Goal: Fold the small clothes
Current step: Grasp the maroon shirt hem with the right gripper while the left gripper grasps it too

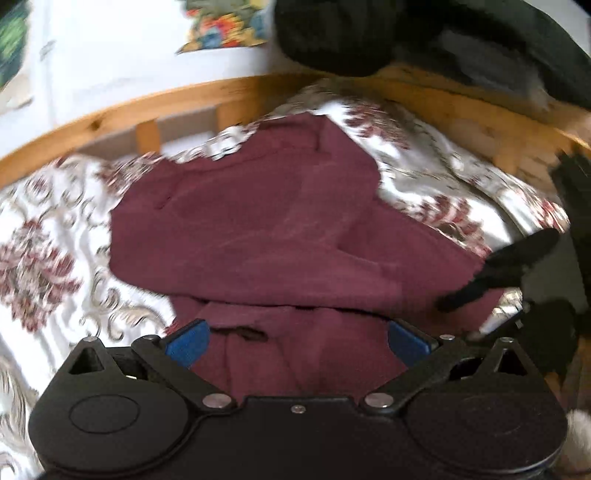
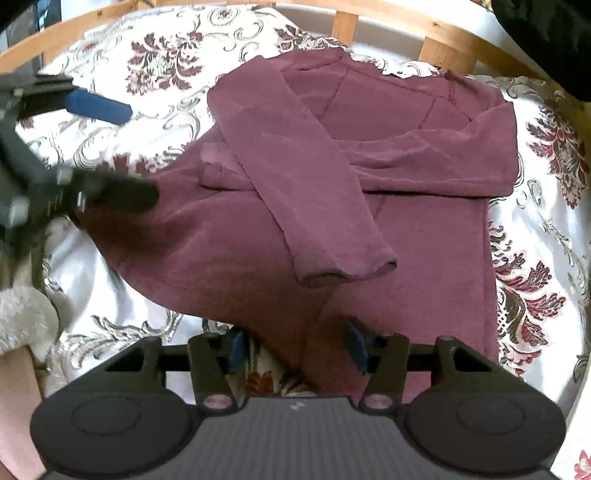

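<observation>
A maroon long-sleeved top (image 2: 332, 177) lies flat on a floral bedspread (image 2: 159, 66), with both sleeves crossed over its chest. My right gripper (image 2: 295, 349) stands over the near hem; its blue pads are apart with the hem's edge between them and bedspread showing beside the left pad. My left gripper (image 2: 142, 151) is at the top's left side, jaws wide; its lower dark finger lies against the cloth edge. In the left wrist view the top (image 1: 258, 221) fills the middle. The left gripper (image 1: 297, 343) is open over it, and the right gripper (image 1: 498, 273) is at the right edge.
A curved wooden bed rail (image 2: 443, 29) runs behind the bedspread. Dark clothing (image 1: 351, 33) is piled beyond the rail (image 1: 147, 107). A white fluffy cuff (image 2: 22, 317) and a person's forearm sit at the lower left. Bare bedspread lies on both sides of the top.
</observation>
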{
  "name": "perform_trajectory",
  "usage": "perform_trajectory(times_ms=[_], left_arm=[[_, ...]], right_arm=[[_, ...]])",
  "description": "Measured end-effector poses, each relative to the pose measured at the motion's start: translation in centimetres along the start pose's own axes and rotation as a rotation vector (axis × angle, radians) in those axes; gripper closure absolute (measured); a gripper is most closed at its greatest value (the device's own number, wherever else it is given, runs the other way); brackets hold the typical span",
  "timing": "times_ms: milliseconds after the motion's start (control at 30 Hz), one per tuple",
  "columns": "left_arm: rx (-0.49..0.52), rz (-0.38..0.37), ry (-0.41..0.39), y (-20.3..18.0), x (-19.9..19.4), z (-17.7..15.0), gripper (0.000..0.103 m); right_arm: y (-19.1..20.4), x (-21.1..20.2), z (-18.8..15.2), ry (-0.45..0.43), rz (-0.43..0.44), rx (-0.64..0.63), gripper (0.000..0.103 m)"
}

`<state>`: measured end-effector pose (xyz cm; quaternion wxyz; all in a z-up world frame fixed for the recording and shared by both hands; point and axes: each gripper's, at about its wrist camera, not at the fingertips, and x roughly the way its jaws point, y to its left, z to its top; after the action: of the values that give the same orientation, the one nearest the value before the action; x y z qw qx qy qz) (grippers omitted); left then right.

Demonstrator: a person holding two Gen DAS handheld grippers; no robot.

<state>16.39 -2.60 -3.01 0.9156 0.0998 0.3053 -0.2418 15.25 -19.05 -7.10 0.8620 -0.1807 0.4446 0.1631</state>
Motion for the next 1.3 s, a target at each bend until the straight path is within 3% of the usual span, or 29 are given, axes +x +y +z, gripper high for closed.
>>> perform_trajectory(times_ms=[200, 633, 700, 800, 1067, 1300], left_arm=[[0.126, -0.030, 0.004, -2.0, 0.1, -0.4, 0.001], [0.260, -0.072, 0.058, -4.1, 0.9, -1.2, 0.001], [0.288, -0.077, 0.068, -4.4, 1.1, -1.3, 0.001], [0.312, -0.078, 0.090, -4.7, 1.4, -1.6, 0.001], [0.250, -0.026, 0.204, -3.6, 3.5, -1.6, 0.002], [0.188, 0.021, 0.254, -2.5, 4.4, -1.6, 0.022]], right_arm=[[-0.9, -0.5, 0.1, -0.022, 0.050, 0.060, 0.052], [-2.4, -0.9, 0.2, -0.052, 0.112, 0.190, 0.053], [-2.6, -1.0, 0.2, -0.063, 0.132, 0.206, 0.060], [-2.7, -1.1, 0.2, -0.069, 0.161, 0.232, 0.079], [-3.0, -1.2, 0.2, -0.092, 0.184, 0.281, 0.085], [-2.9, -1.3, 0.2, -0.098, 0.178, 0.282, 0.085]])
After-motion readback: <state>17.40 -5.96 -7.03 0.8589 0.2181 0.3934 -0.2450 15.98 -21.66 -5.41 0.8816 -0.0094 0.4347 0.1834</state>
